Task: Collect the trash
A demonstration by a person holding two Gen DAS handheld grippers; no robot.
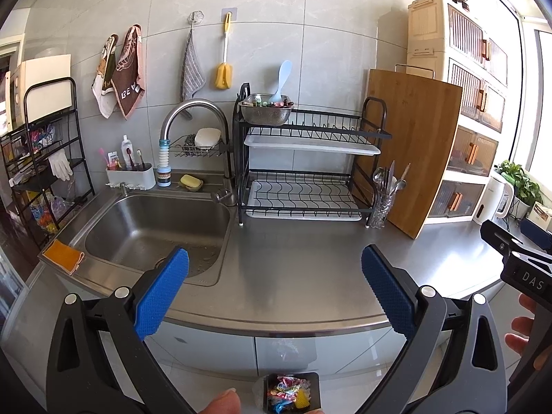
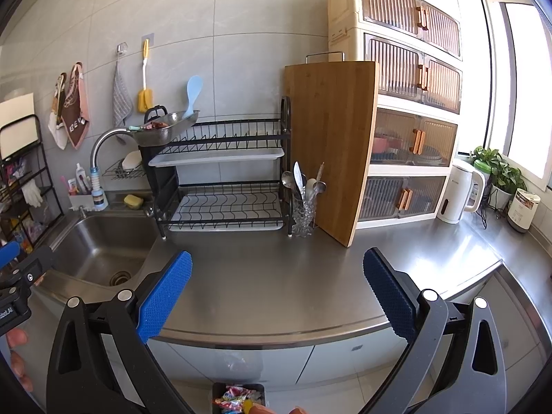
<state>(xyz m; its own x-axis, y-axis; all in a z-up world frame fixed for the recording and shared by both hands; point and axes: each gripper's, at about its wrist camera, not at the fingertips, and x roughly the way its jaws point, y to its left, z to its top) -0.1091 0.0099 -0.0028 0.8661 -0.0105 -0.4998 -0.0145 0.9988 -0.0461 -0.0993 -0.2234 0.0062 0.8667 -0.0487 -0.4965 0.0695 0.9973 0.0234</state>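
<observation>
One trash bin [image 1: 291, 393], full of wrappers, stands upright on the floor below the tabletop [image 1: 310, 269]; left gripper [image 1: 276, 289] and right gripper [image 2: 277, 291] jaws gape wide, empty.

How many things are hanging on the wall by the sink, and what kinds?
Patterned hand towels: 2
Grey striped cloth: 1
Yellow sponge brush: 1
Total: 4

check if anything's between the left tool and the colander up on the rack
Nothing visible: only bare counter lies between the open left tool and the colander on the dish rack top tier. A blue paddle stands inside it.
</observation>
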